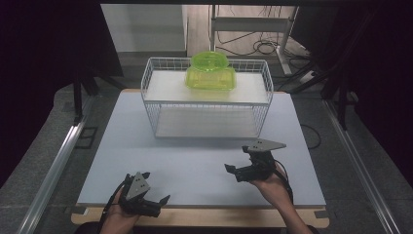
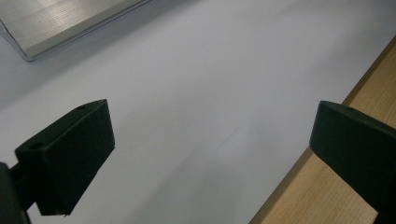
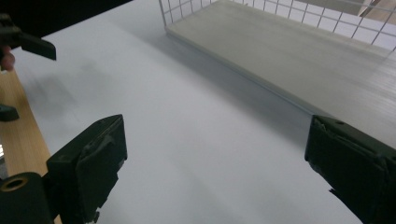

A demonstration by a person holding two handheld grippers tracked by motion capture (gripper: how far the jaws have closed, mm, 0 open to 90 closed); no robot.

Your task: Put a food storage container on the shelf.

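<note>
The pale grey tabletop (image 1: 195, 156) takes most of the high view, with a wooden edge along its near side. On it, toward 12 o'clock, stands a white wire shelf rack (image 1: 207, 100) with two levels. On the upper level of the rack, near the back and a little right of its middle, sits a translucent green container (image 1: 210, 73) with its lid on; it is well apart from both tools.

The right tool (image 1: 241, 170) is at about 5 o'clock on the tabletop, near the front of the rack but not touching it. Its jaws stand wide apart and hold nothing; in the right gripper view only bare tabletop lies between them, and the lower level of the rack is ahead.

The left tool (image 1: 158, 202) is at about 7 o'clock, at the near edge of the tabletop. Its jaws are also spread wide and empty; in the left gripper view the wooden edge runs under one jaw.
</note>
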